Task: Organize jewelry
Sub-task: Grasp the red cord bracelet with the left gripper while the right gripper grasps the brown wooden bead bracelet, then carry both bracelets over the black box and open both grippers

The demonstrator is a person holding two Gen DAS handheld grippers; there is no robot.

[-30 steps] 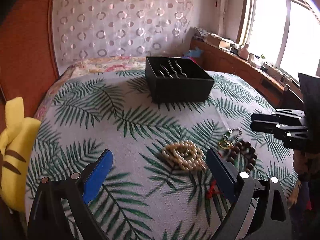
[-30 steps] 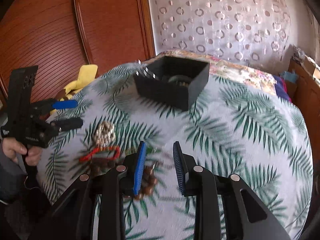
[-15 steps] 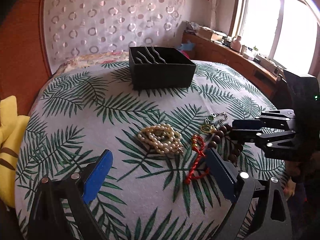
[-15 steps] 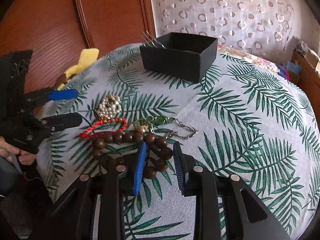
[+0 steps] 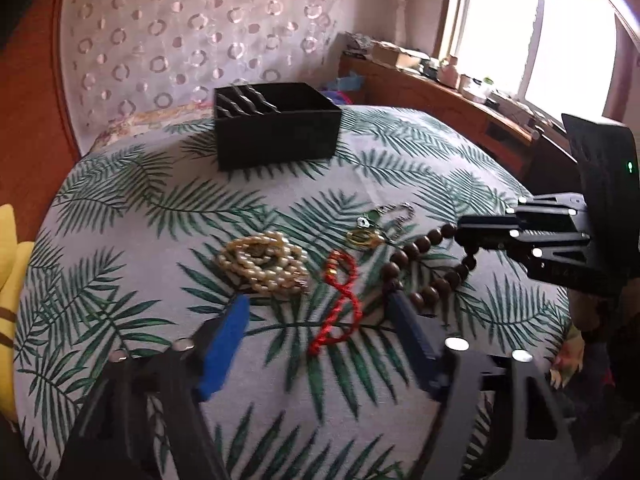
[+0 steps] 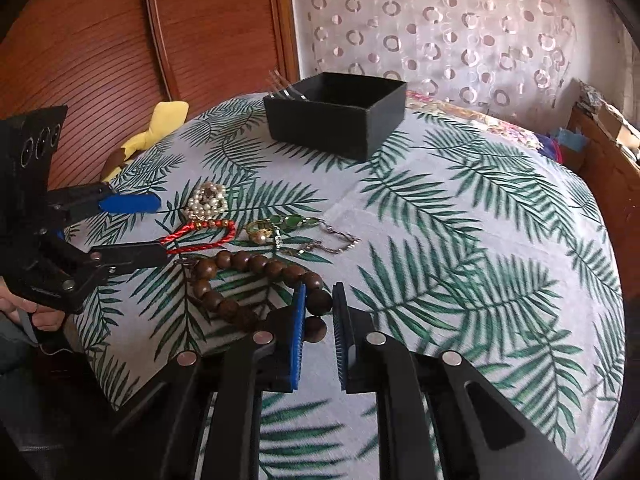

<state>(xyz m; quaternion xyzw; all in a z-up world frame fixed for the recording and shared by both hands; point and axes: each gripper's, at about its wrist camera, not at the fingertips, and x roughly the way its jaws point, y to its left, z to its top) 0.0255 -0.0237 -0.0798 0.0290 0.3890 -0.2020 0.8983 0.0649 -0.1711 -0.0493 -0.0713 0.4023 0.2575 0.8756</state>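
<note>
On a palm-leaf cloth lie a pearl bracelet, a red cord bracelet, a wooden bead bracelet and a green-and-gold piece with a chain. My left gripper straddles the red cord. Its jaws are closing, and the pads stand clear of the cord. My right gripper is closing too, with one wooden bead pinched between its blue pads. A black box stands at the far side.
Metal hair pins lean in the box's left part. A yellow plush toy lies off the cloth's left edge by a wooden panel. A cluttered window ledge runs along the right. A hand holds the left gripper.
Both grippers have come forward and lower over the jewelry. The left jaws have narrowed around the red cord. The right jaws have narrowed onto a wooden bead.
</note>
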